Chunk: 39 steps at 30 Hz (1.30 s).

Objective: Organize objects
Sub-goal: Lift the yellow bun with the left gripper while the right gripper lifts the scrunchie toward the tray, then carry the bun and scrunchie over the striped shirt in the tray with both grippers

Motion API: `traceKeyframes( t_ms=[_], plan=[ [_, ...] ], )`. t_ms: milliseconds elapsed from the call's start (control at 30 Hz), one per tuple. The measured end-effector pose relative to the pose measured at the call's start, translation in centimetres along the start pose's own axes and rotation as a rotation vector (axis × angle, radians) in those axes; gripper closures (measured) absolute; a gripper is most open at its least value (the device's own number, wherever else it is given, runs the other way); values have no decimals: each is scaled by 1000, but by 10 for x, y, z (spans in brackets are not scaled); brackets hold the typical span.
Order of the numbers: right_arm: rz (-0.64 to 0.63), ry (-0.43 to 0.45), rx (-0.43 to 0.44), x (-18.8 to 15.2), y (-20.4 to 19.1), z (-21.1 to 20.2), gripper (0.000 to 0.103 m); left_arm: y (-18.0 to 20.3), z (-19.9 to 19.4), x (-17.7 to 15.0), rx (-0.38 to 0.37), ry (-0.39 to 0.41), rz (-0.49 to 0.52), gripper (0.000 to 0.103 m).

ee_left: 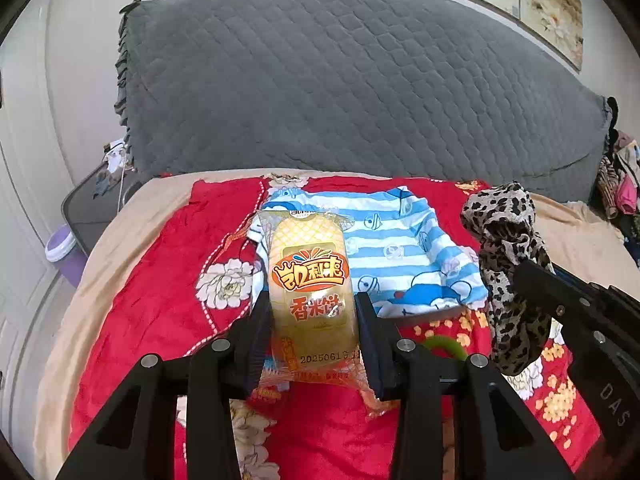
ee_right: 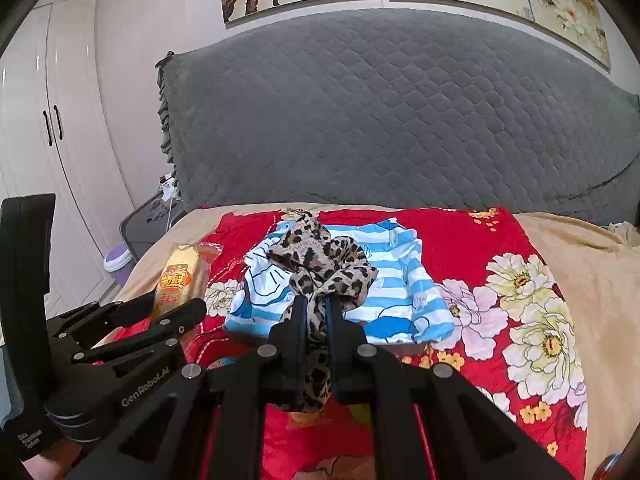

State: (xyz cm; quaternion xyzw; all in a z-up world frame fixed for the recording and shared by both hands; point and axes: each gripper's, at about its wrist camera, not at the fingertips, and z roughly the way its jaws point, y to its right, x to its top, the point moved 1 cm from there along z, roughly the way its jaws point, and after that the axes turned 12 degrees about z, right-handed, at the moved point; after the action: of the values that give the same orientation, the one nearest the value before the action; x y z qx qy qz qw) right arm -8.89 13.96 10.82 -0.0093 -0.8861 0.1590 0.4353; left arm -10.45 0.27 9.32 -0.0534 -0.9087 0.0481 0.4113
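Observation:
A yellow rice-cracker snack packet stands upright between my left gripper's pads, which are shut on its lower half; the same snack packet shows at the left of the right wrist view. My right gripper is shut on a leopard-print cloth, which bunches above the fingertips and hangs below them. That leopard-print cloth appears at the right of the left wrist view. A folded blue-and-white striped child's shirt lies on the red floral bedspread beyond both grippers.
A grey quilted headboard cover rises behind the bed. A lilac bin and a dark side table stand at the bed's left. Clothes are piled at the far right. A green ring lies on the bedspread.

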Motion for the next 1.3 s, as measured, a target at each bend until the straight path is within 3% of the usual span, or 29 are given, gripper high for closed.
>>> traceKeyframes(
  t_ms=[400,833,1300],
  plan=[
    [-5,6,-20,19,8,35,94,3,34,28,7,15,21,61],
    [-18,-7,-21,37,12,92,94,-5,94,44,26,-26,11,61],
    [-11,-46,-16,34,22,150,94,-13,156,52,18,-50,-1,61]
  ],
)
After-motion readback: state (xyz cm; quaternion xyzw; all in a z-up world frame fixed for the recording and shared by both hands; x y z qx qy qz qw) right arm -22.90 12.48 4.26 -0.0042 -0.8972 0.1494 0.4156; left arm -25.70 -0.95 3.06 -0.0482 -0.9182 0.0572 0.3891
